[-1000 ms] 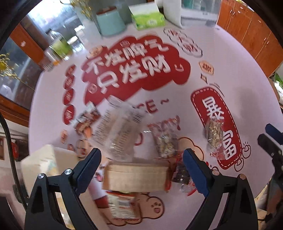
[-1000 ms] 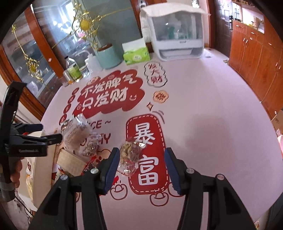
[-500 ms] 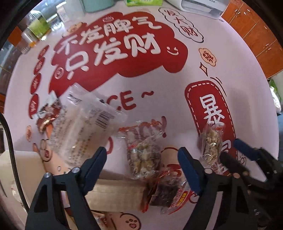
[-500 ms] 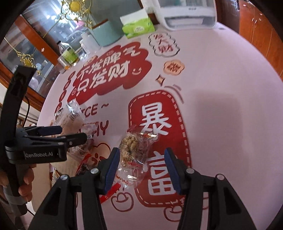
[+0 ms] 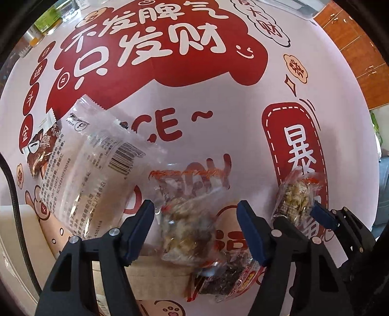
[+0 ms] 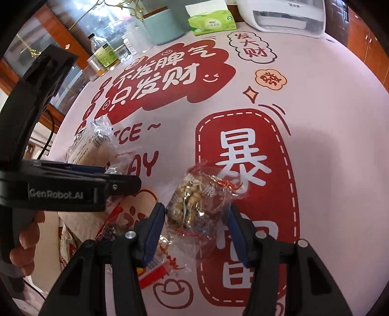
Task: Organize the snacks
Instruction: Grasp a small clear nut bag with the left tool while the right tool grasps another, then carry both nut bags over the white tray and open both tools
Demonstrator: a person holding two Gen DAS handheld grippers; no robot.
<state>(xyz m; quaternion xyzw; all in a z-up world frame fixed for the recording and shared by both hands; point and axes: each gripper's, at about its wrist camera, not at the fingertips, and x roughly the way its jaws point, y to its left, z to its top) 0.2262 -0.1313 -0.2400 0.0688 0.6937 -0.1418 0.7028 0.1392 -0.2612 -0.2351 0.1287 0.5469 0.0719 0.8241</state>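
Observation:
A clear packet of nut snacks (image 5: 187, 218) lies on the pink and red tablecloth (image 5: 218, 102). My left gripper (image 5: 195, 214) points straight down over it. Its jaws are closing with the packet between them, and the pads stand just clear of the wrapper. A second nut packet (image 6: 197, 201) lies on the red panel to the right. My right gripper (image 6: 195, 214) straddles this one with its jaws closing. Its pads sit at the wrapper's edges, and I see no squeeze. The left wrist view also shows the second packet (image 5: 296, 194) and the right gripper (image 5: 304, 218).
A large clear packet with a barcode (image 5: 97, 165), a brown sachet (image 5: 39, 145), a dark red-edged packet (image 5: 223, 274) and a cardboard box (image 5: 150, 277) crowd the left gripper. At the table's far edge stand a green tissue box (image 6: 211, 21), a teal pot (image 6: 165, 26), a bottle (image 6: 102, 53) and a white appliance (image 6: 287, 14).
Both grippers have come down toward the table, each over its nut packet. The left jaws have narrowed clearly, the right jaws slightly. The packets have not moved.

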